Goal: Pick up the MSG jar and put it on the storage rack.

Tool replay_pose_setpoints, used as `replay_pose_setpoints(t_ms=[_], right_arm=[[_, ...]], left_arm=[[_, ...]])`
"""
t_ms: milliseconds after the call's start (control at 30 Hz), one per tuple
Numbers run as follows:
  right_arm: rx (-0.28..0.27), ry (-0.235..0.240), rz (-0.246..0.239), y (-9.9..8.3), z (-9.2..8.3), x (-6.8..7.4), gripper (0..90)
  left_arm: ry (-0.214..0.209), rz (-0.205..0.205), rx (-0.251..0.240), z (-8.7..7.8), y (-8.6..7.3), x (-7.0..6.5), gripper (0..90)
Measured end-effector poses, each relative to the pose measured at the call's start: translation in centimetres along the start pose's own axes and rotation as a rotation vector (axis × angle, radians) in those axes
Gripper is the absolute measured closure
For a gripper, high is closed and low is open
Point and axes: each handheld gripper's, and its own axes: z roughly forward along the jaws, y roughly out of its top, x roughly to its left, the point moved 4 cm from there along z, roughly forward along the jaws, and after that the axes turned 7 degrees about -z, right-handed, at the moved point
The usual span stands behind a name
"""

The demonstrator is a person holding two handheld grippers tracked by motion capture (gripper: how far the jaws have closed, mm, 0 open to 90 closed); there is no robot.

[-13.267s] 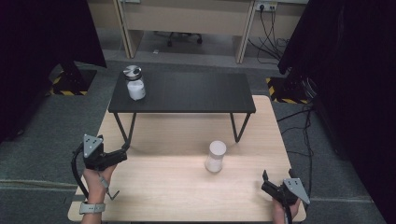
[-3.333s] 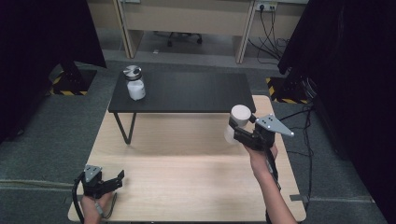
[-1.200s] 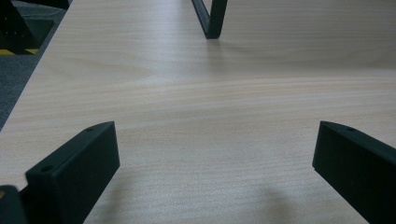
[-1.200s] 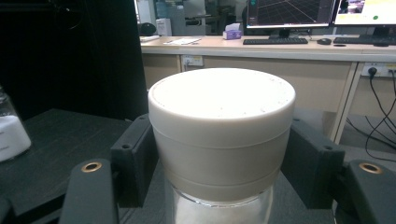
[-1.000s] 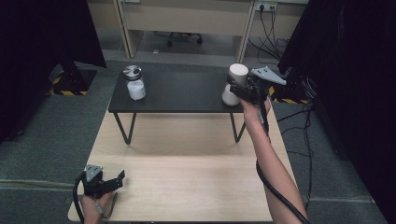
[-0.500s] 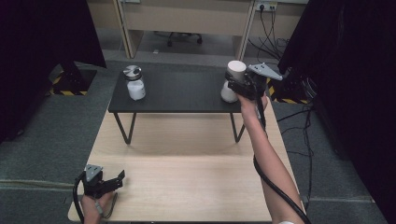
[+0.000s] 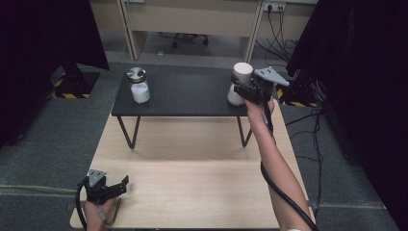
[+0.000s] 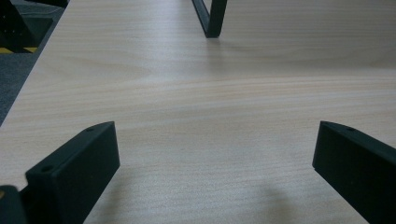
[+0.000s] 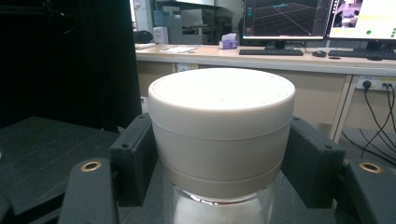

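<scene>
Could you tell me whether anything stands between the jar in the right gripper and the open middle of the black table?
Nothing visible does. The right gripper holds the white-lidded jar by its lid at the right end of the black table. The tabletop to its left lies bare as far as the metal-lidded jar at the far left end.
</scene>
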Motion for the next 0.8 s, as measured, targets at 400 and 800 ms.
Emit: replay_pose_setpoints(t_ms=[400,800], right_arm=[[-0.008,-0.007,0.000,-0.2,0.0,0.3,23.2],[-0.052,-0.056,-0.040,-1.2,-1.4,1.3,0.2]], left_arm=[[0.002,0.000,0.002,0.0,0.0,0.0,0.0],[0.002,0.001,0.001,0.0,0.0,0.0,0.0]])
